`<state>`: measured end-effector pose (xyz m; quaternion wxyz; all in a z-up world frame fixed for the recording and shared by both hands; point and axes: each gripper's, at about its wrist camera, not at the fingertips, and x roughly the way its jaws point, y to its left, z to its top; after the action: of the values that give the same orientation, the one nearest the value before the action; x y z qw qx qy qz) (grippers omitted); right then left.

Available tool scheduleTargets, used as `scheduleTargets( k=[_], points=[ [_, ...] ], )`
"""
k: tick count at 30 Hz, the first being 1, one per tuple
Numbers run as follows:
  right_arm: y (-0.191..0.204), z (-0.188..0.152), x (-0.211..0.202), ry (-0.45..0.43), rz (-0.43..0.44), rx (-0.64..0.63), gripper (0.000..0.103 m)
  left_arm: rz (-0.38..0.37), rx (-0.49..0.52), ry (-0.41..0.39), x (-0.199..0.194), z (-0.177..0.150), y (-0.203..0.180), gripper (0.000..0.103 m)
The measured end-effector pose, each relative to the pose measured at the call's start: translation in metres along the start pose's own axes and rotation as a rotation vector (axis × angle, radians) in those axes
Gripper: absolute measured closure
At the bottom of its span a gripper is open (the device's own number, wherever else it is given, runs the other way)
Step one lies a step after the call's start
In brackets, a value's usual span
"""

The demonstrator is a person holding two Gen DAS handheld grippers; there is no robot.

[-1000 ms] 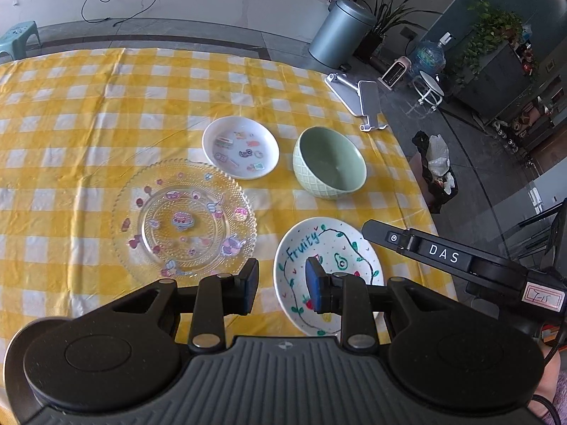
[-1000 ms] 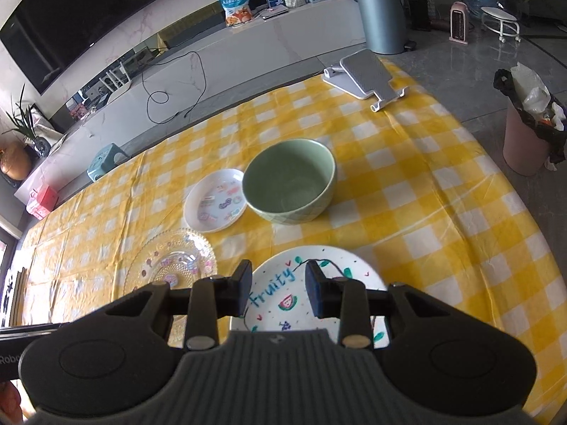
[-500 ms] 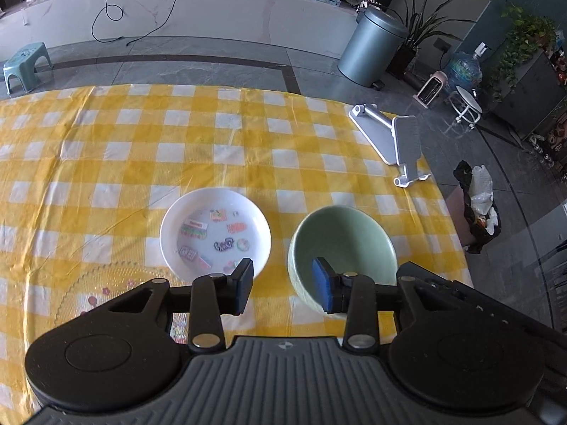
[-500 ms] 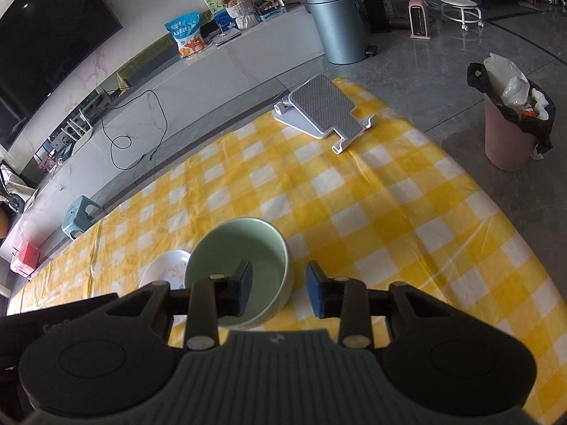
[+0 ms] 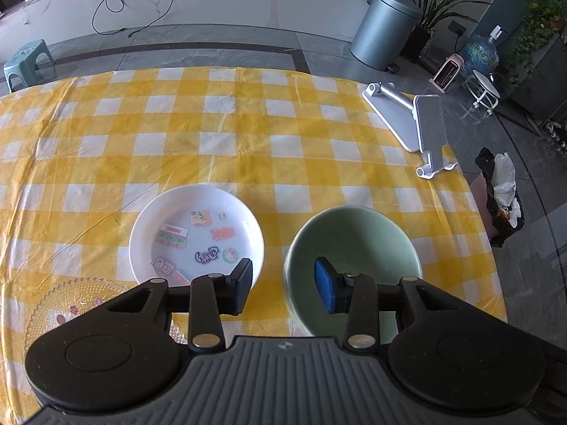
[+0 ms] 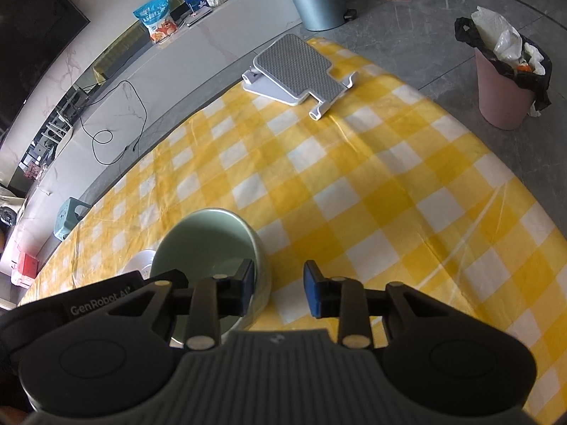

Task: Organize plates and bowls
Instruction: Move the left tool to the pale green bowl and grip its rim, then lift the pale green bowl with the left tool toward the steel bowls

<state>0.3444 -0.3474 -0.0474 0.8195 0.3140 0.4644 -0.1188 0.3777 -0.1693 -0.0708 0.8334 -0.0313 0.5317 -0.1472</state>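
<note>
Both grippers have travelled forward over the table since a second ago: the "Fruity" plate that lay under them then is out of both views, and the green bowl (image 5: 354, 244) now sits right at the fingers. On the left gripper (image 5: 283, 287) the jaws have been opening over the past second and stand apart, straddling the bowl's left rim: the blue-padded right finger (image 5: 327, 292) hangs over the bowl's inside, the left finger (image 5: 242, 285) lies outside, over the gap between bowl and sticker plate (image 5: 196, 233). Whether either pad touches the rim cannot be told. On the right gripper (image 6: 278, 292) the jaws have just been closing and straddle the bowl's (image 6: 209, 244) right wall, left finger (image 6: 244, 290) inside, right finger (image 6: 313, 294) over bare yellow-checked cloth (image 6: 389, 194); a gap shows on the outer side.

Only the left view shows the sticker plate whole, just left of the bowl, and the edge of the clear glass plate (image 5: 81, 301) nearer the camera. In the right view the sticker plate is a sliver behind the bowl, and the other gripper's body, lettered "GenRobot", enters at left.

Farther off, a grey tablet stand (image 5: 418, 124) lies near the table's far corner; beyond, on the floor, a grey bin (image 5: 386, 32) and a pink waste basket (image 6: 503, 85).
</note>
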Motion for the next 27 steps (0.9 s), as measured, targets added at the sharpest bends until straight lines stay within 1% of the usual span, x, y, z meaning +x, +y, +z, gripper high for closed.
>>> scheduleTargets(
  k=[2, 3, 7, 8, 11, 16, 19, 27],
  points=[
    [-0.002, 0.0, 0.001, 0.01, 0.015, 0.024, 0.079, 0.01, 0.006, 0.009, 0.002, -0.001, -0.002, 0.065],
    [-0.002, -0.001, 0.002, 0.014, 0.02, 0.032, 0.081, 0.014, 0.004, 0.015, 0.003, -0.001, -0.002, 0.067],
    [0.001, -0.004, 0.008, 0.038, 0.033, 0.044, 0.085, 0.02, 0.013, 0.027, 0.007, -0.003, -0.006, 0.078],
    [0.002, -0.004, 0.008, 0.041, 0.034, 0.045, 0.086, 0.023, 0.016, 0.029, 0.007, -0.003, -0.006, 0.081],
    [0.004, -0.005, 0.009, 0.042, 0.031, 0.042, 0.087, 0.022, 0.025, 0.043, 0.009, -0.005, -0.009, 0.087],
    [0.002, -0.006, 0.012, 0.051, 0.046, 0.059, 0.088, 0.034, 0.022, 0.046, 0.011, -0.006, -0.009, 0.092],
    [-0.001, -0.006, 0.012, 0.057, 0.058, 0.079, 0.09, 0.037, 0.028, 0.043, 0.01, -0.006, -0.01, 0.092],
    [-0.001, -0.007, 0.011, 0.054, 0.051, 0.078, 0.091, 0.043, 0.016, 0.05, 0.009, -0.006, -0.012, 0.093]
  ],
)
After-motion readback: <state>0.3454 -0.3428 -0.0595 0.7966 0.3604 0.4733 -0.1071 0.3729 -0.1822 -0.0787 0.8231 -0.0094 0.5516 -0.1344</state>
